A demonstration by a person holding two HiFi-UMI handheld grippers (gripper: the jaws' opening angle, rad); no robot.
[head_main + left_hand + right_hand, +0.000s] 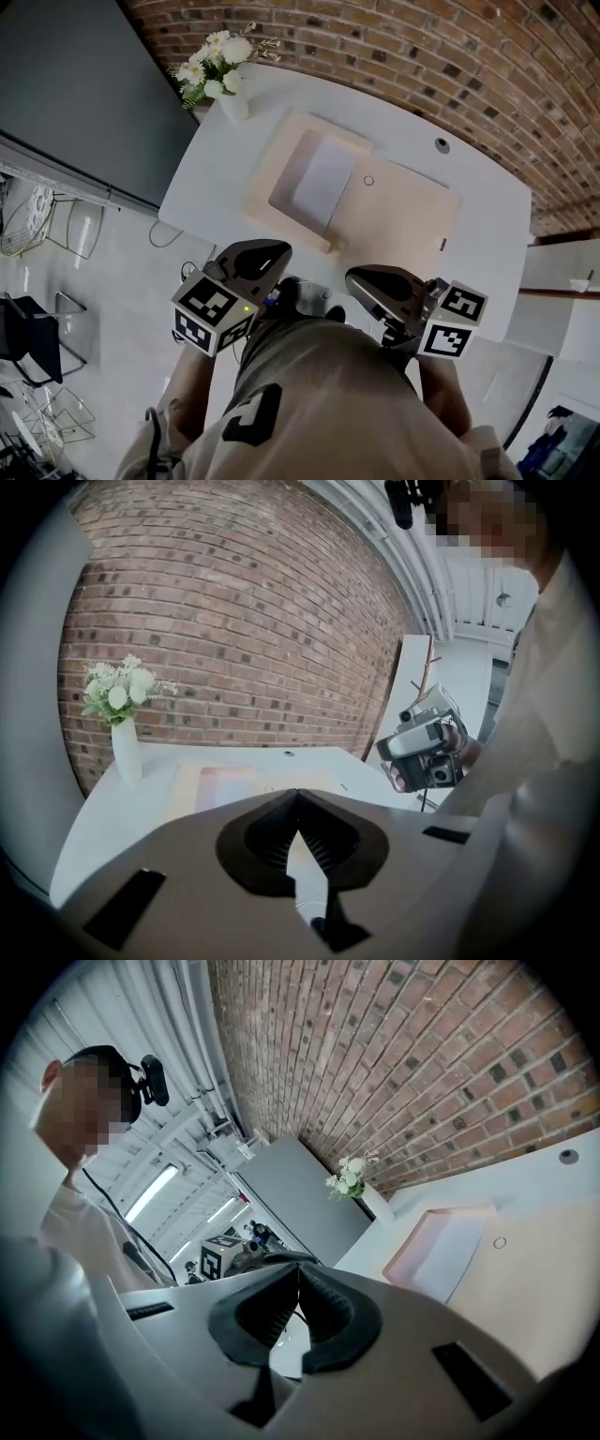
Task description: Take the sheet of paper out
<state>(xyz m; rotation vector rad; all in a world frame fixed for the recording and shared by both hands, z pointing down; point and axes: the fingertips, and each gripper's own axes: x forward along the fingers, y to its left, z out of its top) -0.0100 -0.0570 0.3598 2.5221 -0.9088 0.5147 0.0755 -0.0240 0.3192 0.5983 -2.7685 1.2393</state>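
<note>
One sheet of paper (323, 183), lying flat in one shallow tray (265, 169) on the surface (487, 220), well ahead of both hand-held grippers. Not yet taken out (whole task left, apparently). Clenched and empty: left hand-held gripper (278, 251) and right hand-held gripper (354, 276), two in all. One vase (232, 103) beyond.

Near table (211, 183) edge open toward tray (259, 184); vase (232, 103) far-left, probably clear

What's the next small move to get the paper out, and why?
Probably reach the right gripper forward toward the tray and open it: it and the left gripper hang shut and empty near the body, short of the sheet of paper in the tray.
</note>
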